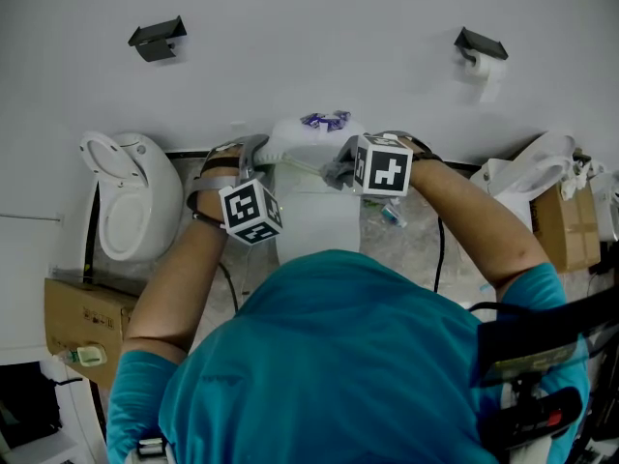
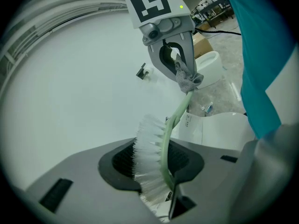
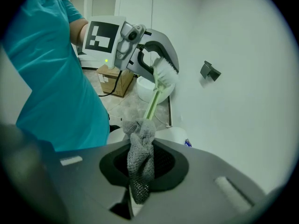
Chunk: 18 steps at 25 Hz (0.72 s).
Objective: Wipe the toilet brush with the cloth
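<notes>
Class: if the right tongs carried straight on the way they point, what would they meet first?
Probably the toilet brush handle: the cloth in the right tongs bunches against it. Beyond stand the left tongs. Depth is uncertain.

Found no legible word, brand or number in any view. Saw only black-and-white square code patterns, not letters, on the white marker cube (image 1: 251, 211) of the left gripper (image 1: 259, 155) at centre left of the head view, and on the matching white cube (image 1: 385, 167) of the right gripper (image 1: 338, 170) just right of centre. Noted small dark print (image 2: 188, 120) on the white ceramic toilet tank (image 2: 219, 127), right of centre in the left gripper view, too small to read.
</notes>
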Each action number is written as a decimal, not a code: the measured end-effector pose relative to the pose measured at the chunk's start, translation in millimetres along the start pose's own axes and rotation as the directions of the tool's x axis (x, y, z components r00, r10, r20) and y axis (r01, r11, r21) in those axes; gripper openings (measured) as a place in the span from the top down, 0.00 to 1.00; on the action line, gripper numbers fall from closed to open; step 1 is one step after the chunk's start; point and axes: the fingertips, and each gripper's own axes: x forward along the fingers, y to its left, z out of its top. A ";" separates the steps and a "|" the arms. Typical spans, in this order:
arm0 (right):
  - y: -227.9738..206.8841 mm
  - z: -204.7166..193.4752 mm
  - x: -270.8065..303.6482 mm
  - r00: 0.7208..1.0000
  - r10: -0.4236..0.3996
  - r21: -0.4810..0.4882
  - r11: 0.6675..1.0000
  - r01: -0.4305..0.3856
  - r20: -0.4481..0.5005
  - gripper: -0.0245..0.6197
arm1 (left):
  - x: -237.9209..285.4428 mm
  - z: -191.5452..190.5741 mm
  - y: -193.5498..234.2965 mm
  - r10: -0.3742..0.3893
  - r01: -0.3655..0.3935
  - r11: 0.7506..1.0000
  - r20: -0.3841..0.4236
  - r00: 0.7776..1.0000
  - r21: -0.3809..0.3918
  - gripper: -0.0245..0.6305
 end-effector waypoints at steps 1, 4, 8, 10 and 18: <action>0.5 -2.5 -0.1 1.000 0.003 0.000 1.000 -0.003 -0.008 0.92 | -0.1 -0.2 0.6 0.001 -0.001 1.000 0.000 1.000 -0.001 0.73; 1.6 -9.7 -1.5 1.000 0.005 0.013 1.000 -0.005 -0.029 0.92 | -0.4 -0.8 2.5 0.000 0.000 1.000 0.000 1.000 -0.009 0.73; 1.9 -17.8 -1.7 0.998 0.013 0.007 1.000 -0.013 -0.056 0.92 | 0.3 -4.2 3.3 -0.005 0.005 1.000 -0.004 1.000 -0.022 0.73; 2.6 -22.4 -1.9 0.997 0.018 0.000 1.000 -0.018 -0.072 0.92 | 0.1 -6.1 3.5 -0.005 0.005 1.000 -0.008 1.000 -0.024 0.73; 5.9 -45.6 -3.6 0.989 0.034 -0.022 0.999 -0.038 -0.147 0.92 | -2.1 -7.8 8.1 0.002 -0.003 0.999 -0.012 1.000 -0.032 0.73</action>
